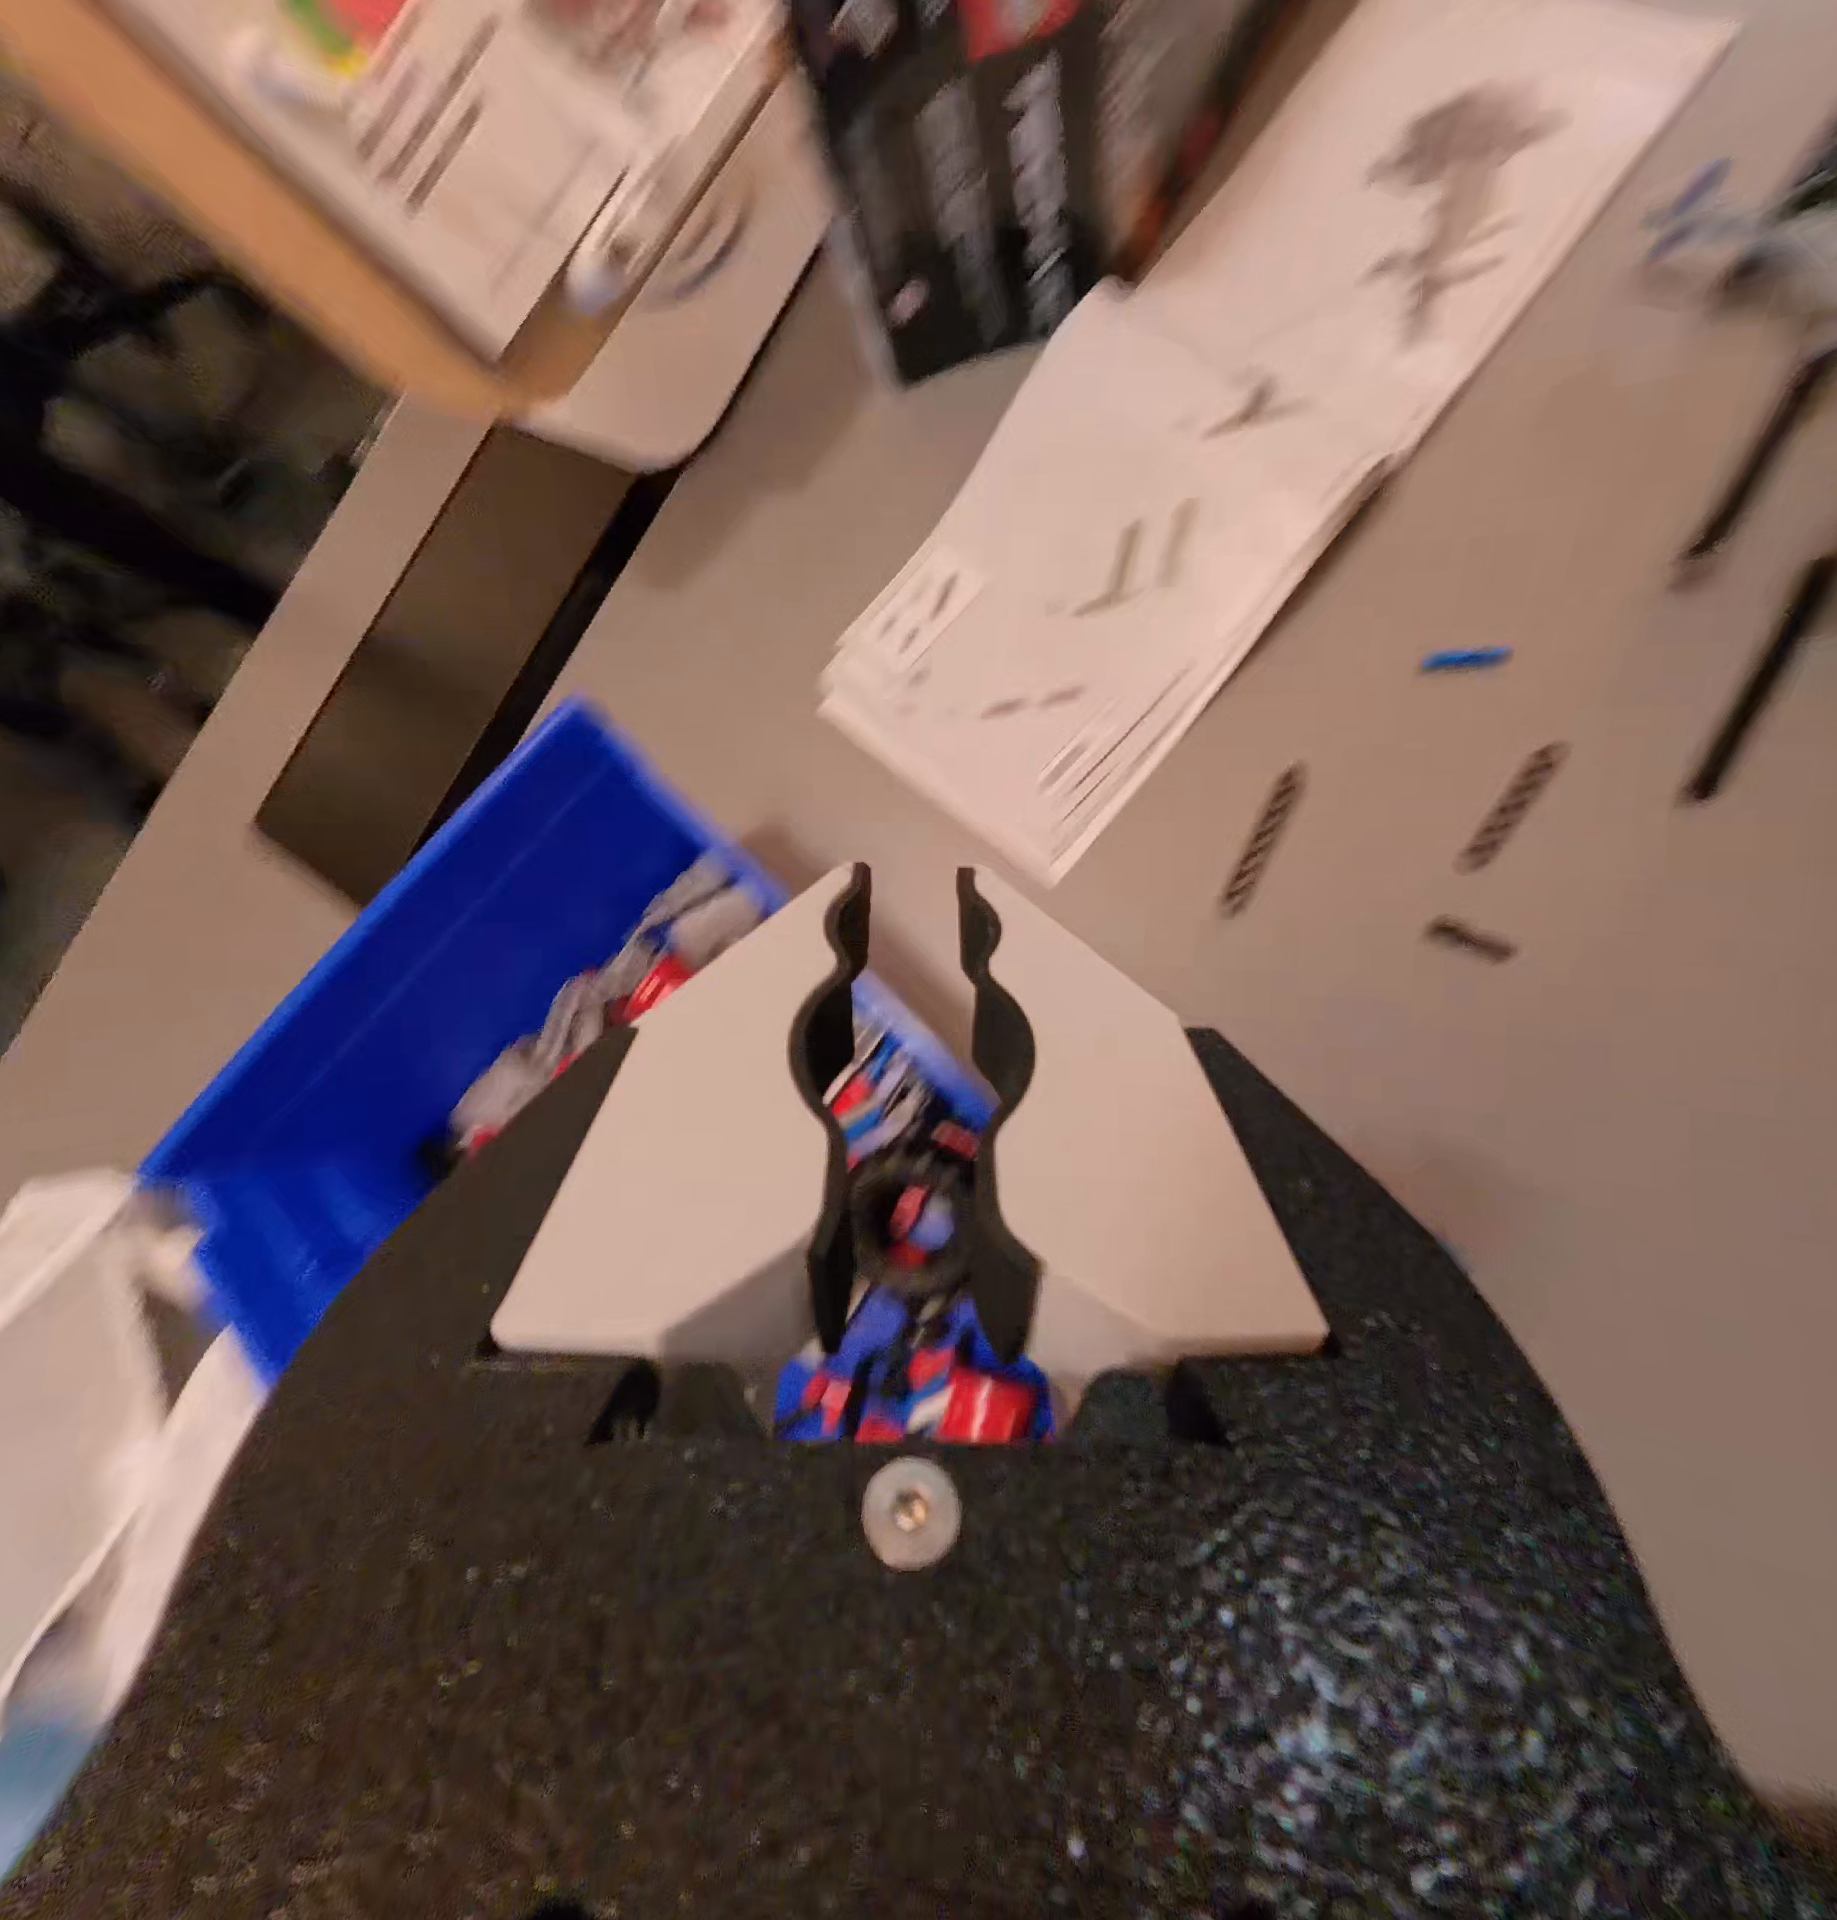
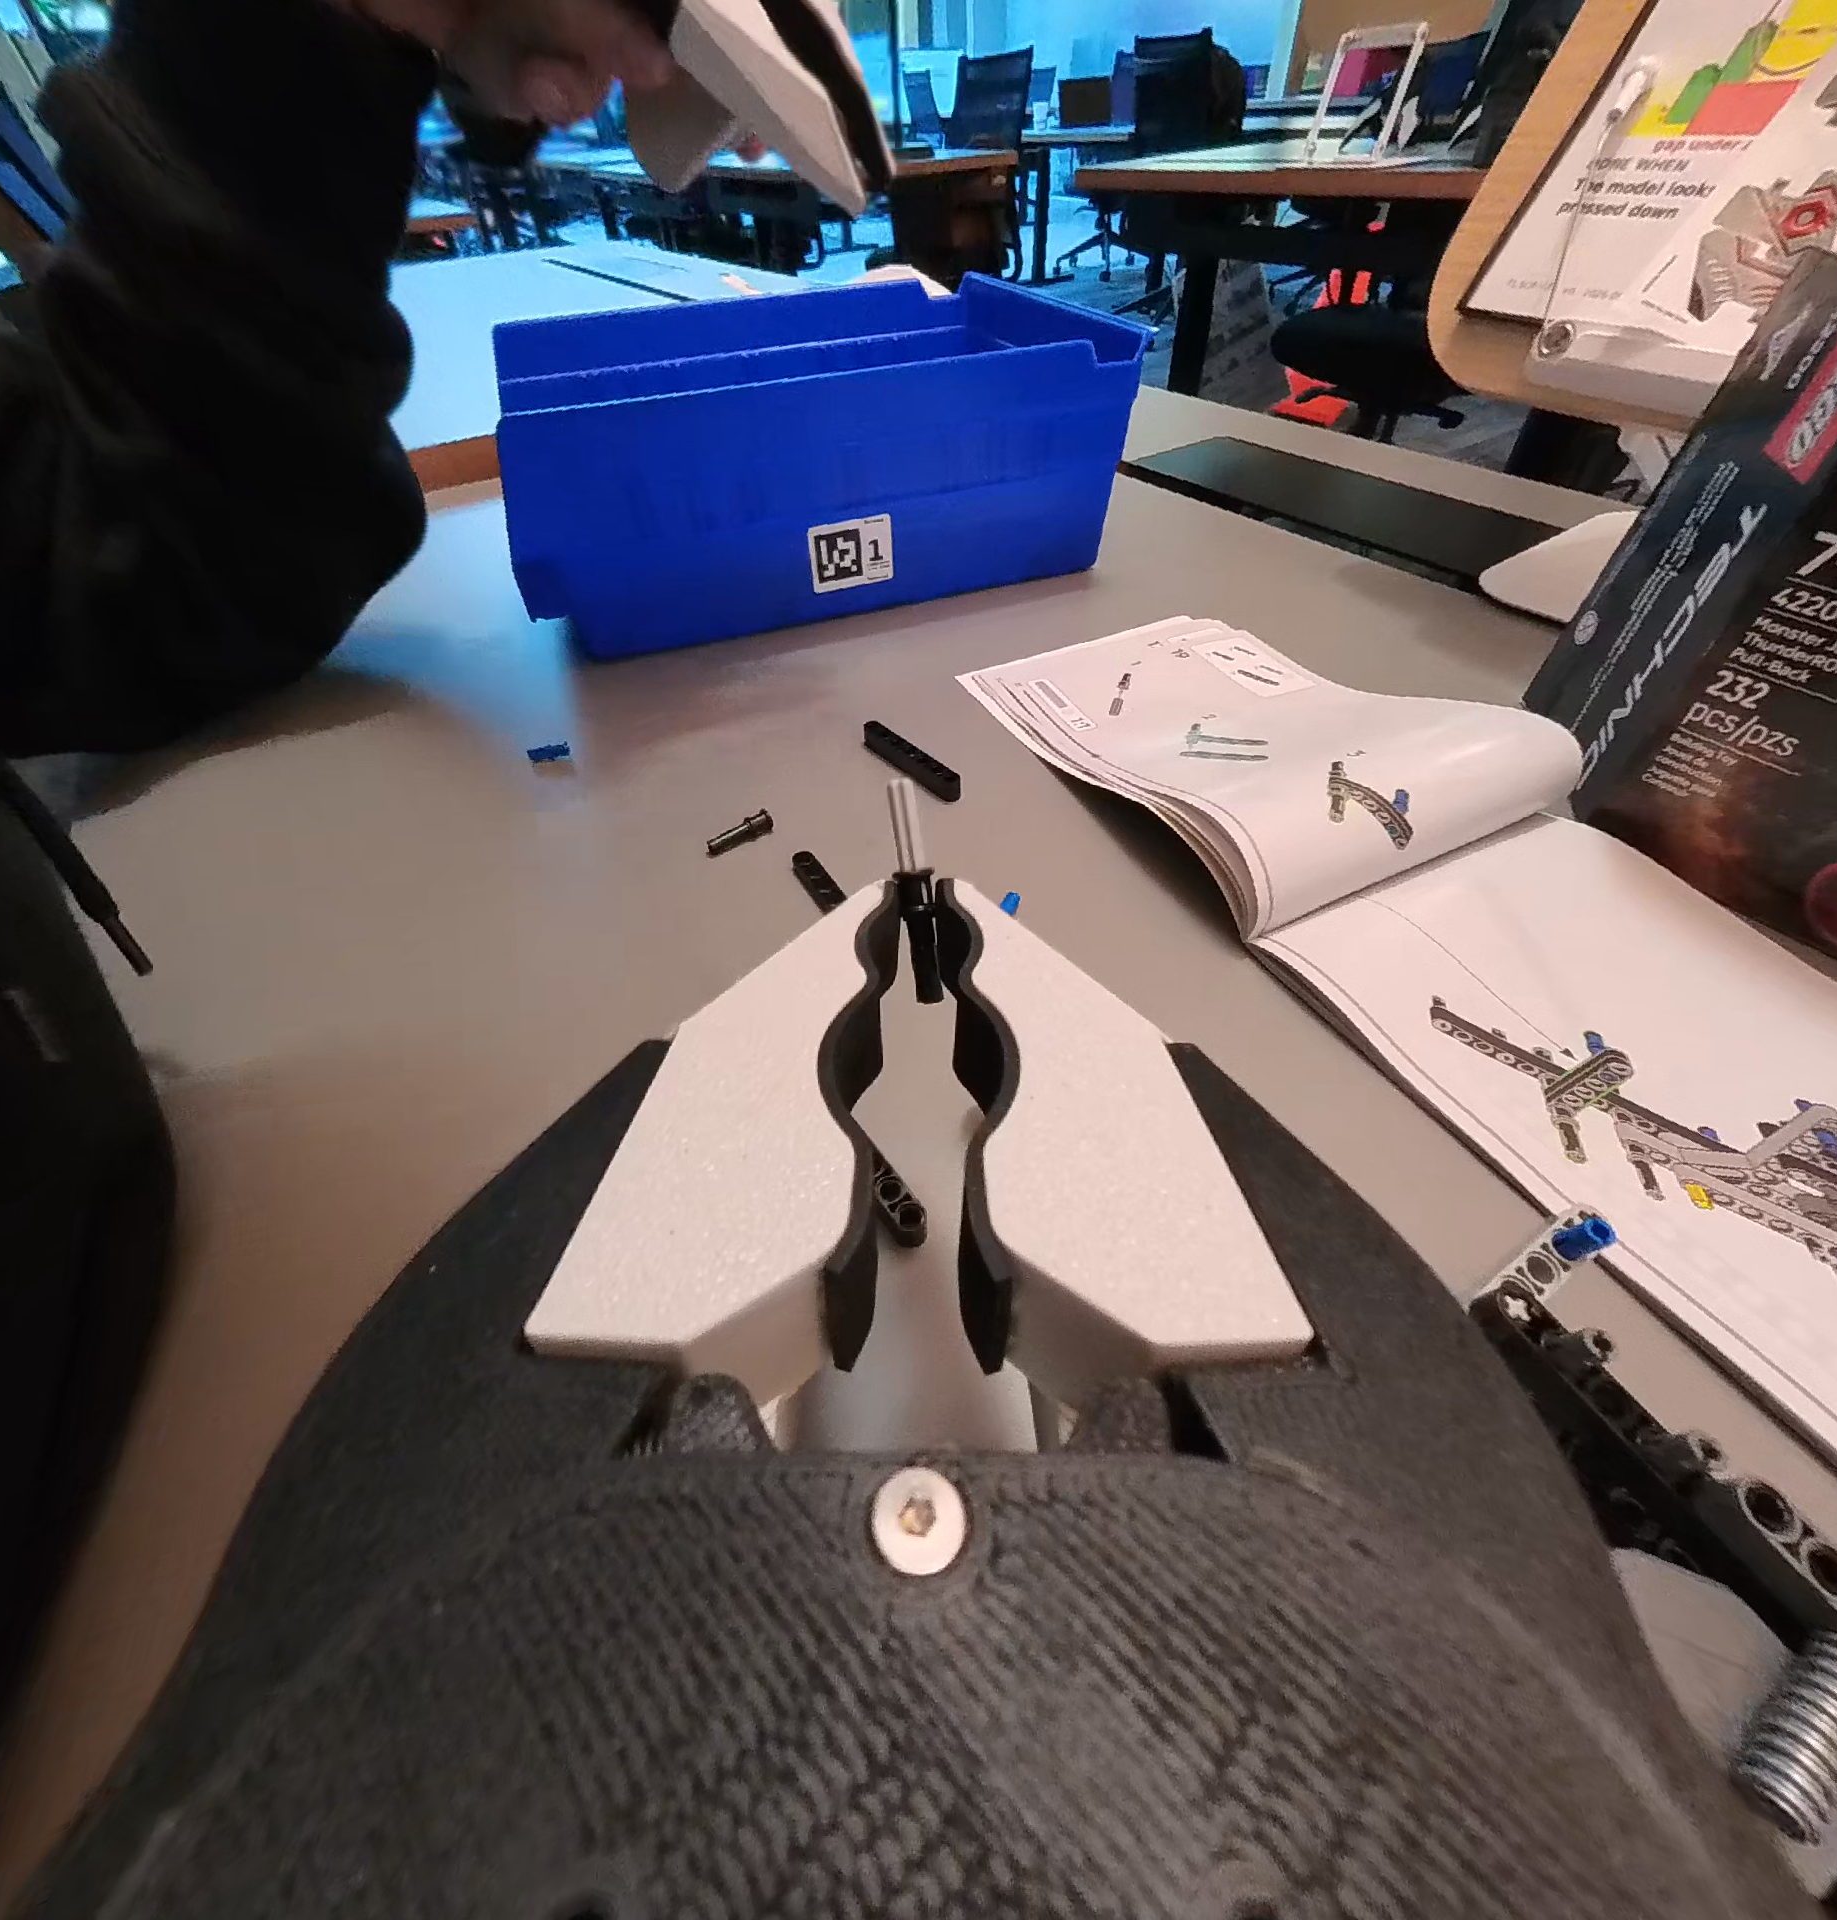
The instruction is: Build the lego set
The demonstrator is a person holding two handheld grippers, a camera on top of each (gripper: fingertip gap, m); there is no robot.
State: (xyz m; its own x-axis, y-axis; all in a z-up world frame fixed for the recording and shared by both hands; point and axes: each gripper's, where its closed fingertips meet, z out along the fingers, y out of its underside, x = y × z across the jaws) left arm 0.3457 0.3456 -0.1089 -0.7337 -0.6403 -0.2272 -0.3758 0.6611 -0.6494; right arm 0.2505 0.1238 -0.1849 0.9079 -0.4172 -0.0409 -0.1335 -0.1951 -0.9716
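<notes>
Right gripper (image 2: 919, 896), low over the grey table (image 2: 394, 935), pinches a black pin (image 2: 920, 940) upright between its tips; a pale grey axle (image 2: 905, 823) sticks out beyond the tips from the pin's far end. Just ahead of the tips lie a black beam (image 2: 912, 761), a black peg (image 2: 739, 832) and a short black link (image 2: 816, 876); farther ahead and to the left, a small blue pin (image 2: 548, 752). Beyond these stands the blue bin (image 2: 820, 468), a square marker sticker on its near wall. Right of the tool an open instruction booklet (image 2: 1413, 852) lies flat, with the dark set box (image 2: 1745, 665) upright behind it. At the tool's lower right a partly built black frame (image 2: 1662, 1455) with a coiled spring (image 2: 1818, 1725) rests on the table.

Left gripper (image 1: 914, 883) hangs raised above the blue bin (image 1: 394, 1039), its jaws apart with a narrow gap and nothing between the tips; red, blue and grey parts (image 1: 623, 997) in the bin show below it. This view is motion-blurred. From the right wrist view the left gripper (image 2: 789, 114) appears high above the bin, held in a hand (image 2: 571, 62) with a dark sleeve (image 2: 197, 343).
</notes>
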